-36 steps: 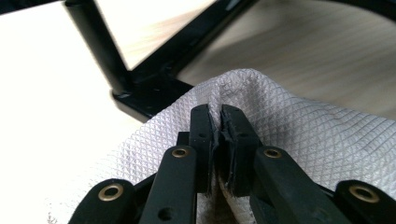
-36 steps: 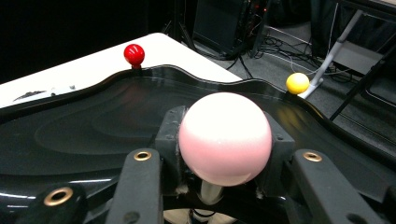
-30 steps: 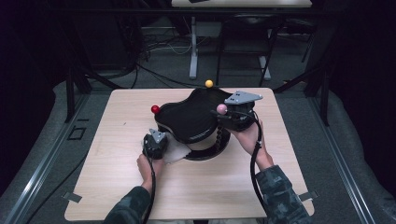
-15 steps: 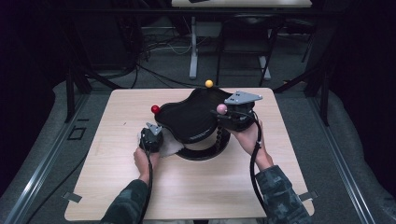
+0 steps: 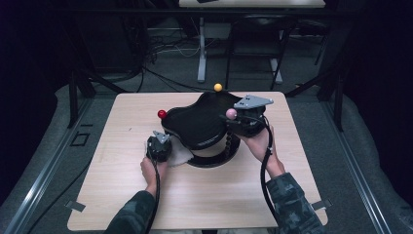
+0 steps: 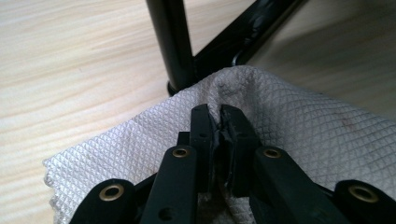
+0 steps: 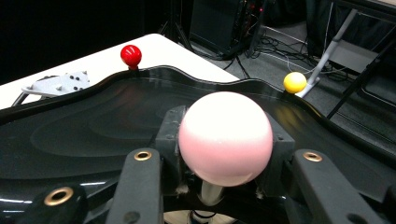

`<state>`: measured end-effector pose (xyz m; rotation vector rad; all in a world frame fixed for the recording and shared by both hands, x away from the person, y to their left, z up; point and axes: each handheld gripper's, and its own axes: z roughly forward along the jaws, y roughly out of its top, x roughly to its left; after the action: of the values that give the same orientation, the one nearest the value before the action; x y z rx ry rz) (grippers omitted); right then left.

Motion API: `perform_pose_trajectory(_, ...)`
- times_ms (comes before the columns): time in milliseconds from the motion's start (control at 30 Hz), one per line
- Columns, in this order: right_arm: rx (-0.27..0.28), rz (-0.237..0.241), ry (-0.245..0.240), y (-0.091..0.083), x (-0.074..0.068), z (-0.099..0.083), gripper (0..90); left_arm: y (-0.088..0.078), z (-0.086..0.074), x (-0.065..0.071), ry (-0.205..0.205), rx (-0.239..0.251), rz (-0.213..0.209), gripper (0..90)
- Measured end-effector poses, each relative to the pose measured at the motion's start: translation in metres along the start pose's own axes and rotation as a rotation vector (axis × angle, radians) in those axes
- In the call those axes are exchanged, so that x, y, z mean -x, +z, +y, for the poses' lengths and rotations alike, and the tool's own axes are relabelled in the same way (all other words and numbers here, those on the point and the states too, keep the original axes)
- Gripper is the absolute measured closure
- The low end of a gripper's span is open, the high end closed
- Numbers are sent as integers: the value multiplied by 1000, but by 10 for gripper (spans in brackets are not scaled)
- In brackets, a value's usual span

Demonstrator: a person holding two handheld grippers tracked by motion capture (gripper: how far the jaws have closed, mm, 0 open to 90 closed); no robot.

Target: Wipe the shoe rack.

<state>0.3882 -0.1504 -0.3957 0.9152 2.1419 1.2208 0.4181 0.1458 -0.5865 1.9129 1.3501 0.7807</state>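
High view first: near the middle of the frame we see a black wavy tray [image 5: 199, 124] raised above a black ring base [image 5: 214, 160] on the light wooden table [image 5: 122, 195]. Three small balls stand at the rim of the tray: a red ball [image 5: 161, 114] at its left, a yellow ball [image 5: 217, 87] at its far edge and a pink ball [image 5: 231, 114] at its right. Our left gripper [image 5: 159, 146] is at the lower left of the tray, low on the table, and a white cloth [image 5: 179, 155] lies just beside it, partly under the tray. Our right gripper [image 5: 234, 121] is at the right side of the tray, at the pink ball.

Left gripper view: the two black jaws rise from the bottom centre and are clenched on a fold of the white cloth [image 6: 299, 135], which has a small diamond weave and lies on the table. A black leg [image 6: 173, 42] of the stand is in the upper middle, touching the far edge of the cloth.

Right gripper view: the pink ball [image 7: 226, 137] is large in the centre, and the jaws are grasping it from both sides. Behind it spreads the glossy black tray [image 7: 93, 126], with the red ball [image 7: 131, 55] at the upper left and the yellow ball [image 7: 295, 82] at the upper right.
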Motion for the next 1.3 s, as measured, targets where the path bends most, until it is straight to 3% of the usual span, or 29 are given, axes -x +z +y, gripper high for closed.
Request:
perform_pose_trajectory(600, -3, -5, 4, 0, -1, 0, 601, -19, -12, 22, 41, 10, -48, 834)
perform_pose_trajectory(967, -3, -6, 7, 0, -1, 0, 602, -27, -17, 31, 33, 17, -74, 834)
perform_pose_trajectory(1300, -7, -7, 8, 0, -1, 1, 601, -35, -19, 44, 75, 22, -81, 834)
